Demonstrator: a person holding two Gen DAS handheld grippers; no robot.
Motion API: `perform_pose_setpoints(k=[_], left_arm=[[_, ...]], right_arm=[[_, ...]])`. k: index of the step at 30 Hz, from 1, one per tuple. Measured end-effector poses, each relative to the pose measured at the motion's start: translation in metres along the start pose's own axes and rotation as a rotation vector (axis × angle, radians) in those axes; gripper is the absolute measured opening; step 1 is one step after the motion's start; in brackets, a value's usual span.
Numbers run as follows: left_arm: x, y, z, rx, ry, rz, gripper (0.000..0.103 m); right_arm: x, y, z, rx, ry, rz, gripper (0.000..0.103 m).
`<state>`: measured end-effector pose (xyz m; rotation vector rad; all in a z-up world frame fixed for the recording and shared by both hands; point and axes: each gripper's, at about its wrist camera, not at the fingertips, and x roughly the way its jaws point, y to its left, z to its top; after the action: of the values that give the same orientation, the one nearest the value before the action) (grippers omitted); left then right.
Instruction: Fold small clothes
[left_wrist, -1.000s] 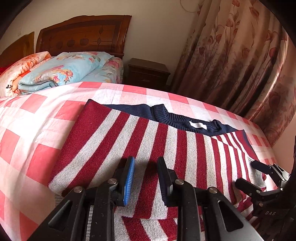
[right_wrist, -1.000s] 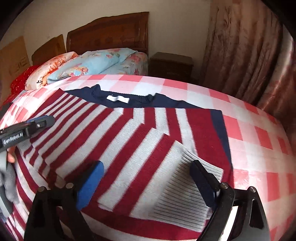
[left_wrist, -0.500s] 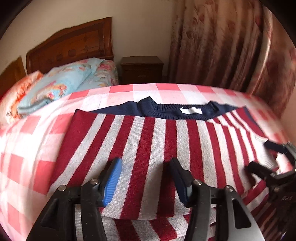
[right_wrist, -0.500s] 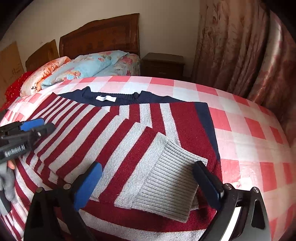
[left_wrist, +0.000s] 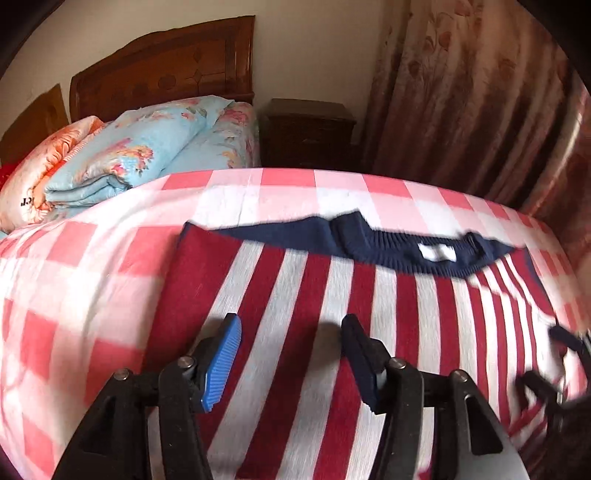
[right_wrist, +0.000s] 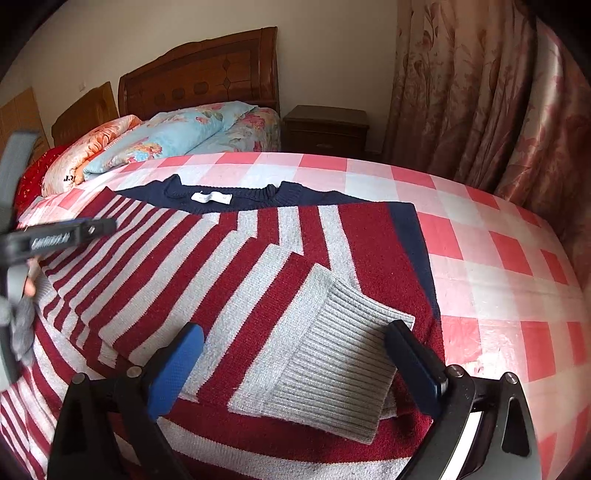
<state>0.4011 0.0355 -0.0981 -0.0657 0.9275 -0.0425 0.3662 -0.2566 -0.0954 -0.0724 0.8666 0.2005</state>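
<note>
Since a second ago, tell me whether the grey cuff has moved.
No. The grey cuff lies on the striped sweater, same red band beneath it; only the camera shifted.

Floral quilt (left_wrist: 136, 155), nightstand (right_wrist: 327, 127), curtain (right_wrist: 480, 92)

The sweater (right_wrist: 236, 280) hem runs off the bottom edge in both views.

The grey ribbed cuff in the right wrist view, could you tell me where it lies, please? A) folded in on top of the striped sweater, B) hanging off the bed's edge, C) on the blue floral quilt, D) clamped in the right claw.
A: the grey ribbed cuff lies flat on the striped sweater, between the open pads of the right claw, which do not touch it.
</note>
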Motion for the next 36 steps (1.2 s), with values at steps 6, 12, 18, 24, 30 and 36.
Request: perform_pose_setpoints(k=[6,12,18,24,30,36], left_arm=[[-0.069,0.004,-0.073,0.067,-0.01,-0.052,0.057],[-0.102,0.013,-0.146,0.167,0.033,-0.069,0.058],[-0.131,0.03,-0.19,0.172,0.036,-0.084,0.058],[-0.165,0.029,-0.231,0.219,0.033,-0.086,0.058],[-0.195,0.067,-0.268,0.03,0.039,-0.256,0.057],[-0.203,0.084,-0.276,-0.045,0.012,-0.329,0.057]], right_arm=[[-0.018,-0.001,-0.009,0.011,0.056,0.036,0.103],[-0.06,0.017,-0.073,-0.065,0.123,0.048,0.103],[-0.111,0.026,-0.145,-0.134,0.117,0.048,0.103],[-0.159,0.022,-0.203,-0.087,0.13,0.05,0.103],[-0.208,0.01,-0.256,-0.038,0.109,0.066,0.103],[-0.216,0.01,-0.266,0.027,0.042,0.106,0.103]])
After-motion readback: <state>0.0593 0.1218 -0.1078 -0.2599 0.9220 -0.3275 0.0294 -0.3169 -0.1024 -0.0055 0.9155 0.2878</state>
